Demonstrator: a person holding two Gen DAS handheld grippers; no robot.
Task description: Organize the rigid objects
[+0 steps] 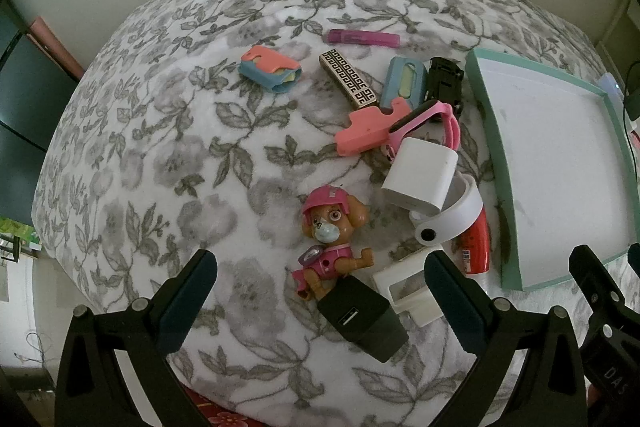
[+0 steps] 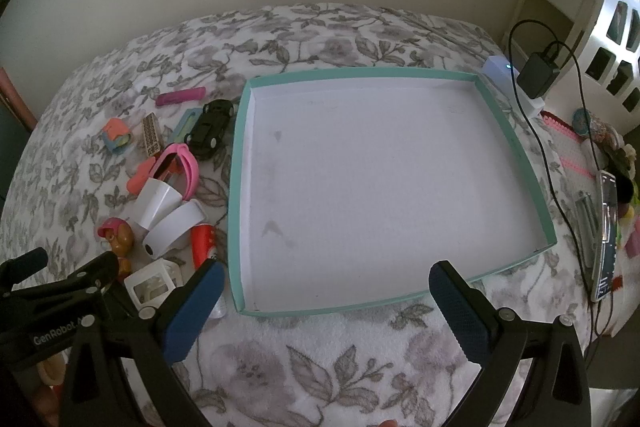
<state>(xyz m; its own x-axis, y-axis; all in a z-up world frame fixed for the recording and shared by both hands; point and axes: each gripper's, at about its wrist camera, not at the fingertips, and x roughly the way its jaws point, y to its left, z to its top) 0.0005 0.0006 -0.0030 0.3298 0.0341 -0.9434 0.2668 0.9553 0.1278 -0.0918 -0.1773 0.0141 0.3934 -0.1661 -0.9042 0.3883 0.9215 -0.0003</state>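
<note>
A teal-rimmed shallow box (image 2: 240,155) with a white floor lies on the floral blanket, nothing in it; it also shows in the left wrist view (image 1: 482,95). To its left lie small objects: a pink pup figure (image 1: 332,227), a black charger (image 1: 364,319), a white cube (image 1: 420,175), a white band (image 1: 456,223), a red tube (image 1: 476,247), a black toy car (image 2: 210,129), a pink watch (image 2: 182,163), a patterned bar (image 1: 348,77). My left gripper (image 1: 320,291) is open over the figure and charger. My right gripper (image 2: 326,301) is open at the box's near edge.
A purple lighter (image 1: 362,37) and a pink-blue case (image 1: 270,69) lie farther back. A black adapter with cable (image 2: 536,75), a white device (image 2: 500,69) and clutter sit right of the box. The wall is behind the bed.
</note>
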